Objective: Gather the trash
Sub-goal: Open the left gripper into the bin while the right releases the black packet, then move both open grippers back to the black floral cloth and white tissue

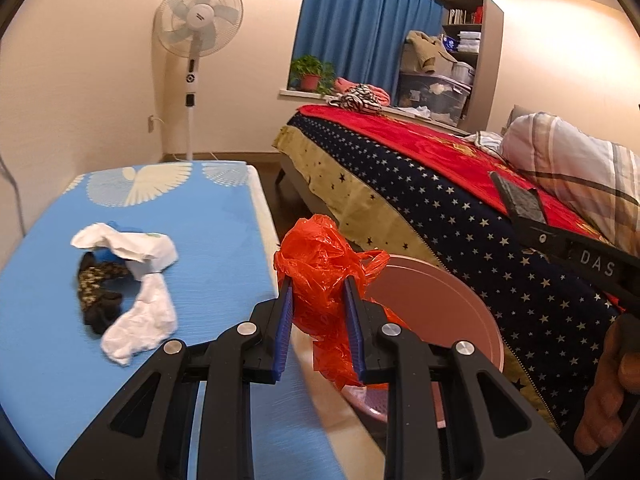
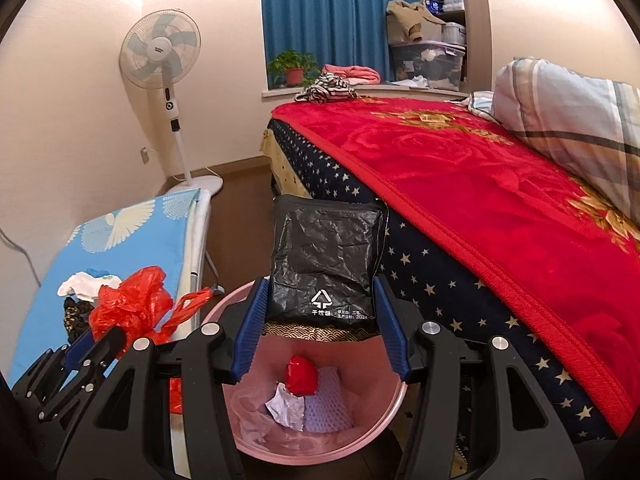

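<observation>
Left gripper [image 1: 318, 284] angled down over the rim of the pink bin [image 1: 440, 296], jaws narrowed and clamped on a crumpled red plastic bag [image 1: 320, 256]; right gripper [image 2: 320, 292] tilted down above the same bin [image 2: 256, 444], jaws about half apart, gripping a black trash bag pack [image 2: 326, 256]; bare fingers [image 1: 604, 392] at right edge.

Both wrist views face bed [image 1: 460, 184] and fan [image 1: 196, 24], tilted down, close over pink bin [image 2: 320, 452]; the left sits nearer the bench [image 1: 120, 240].
</observation>
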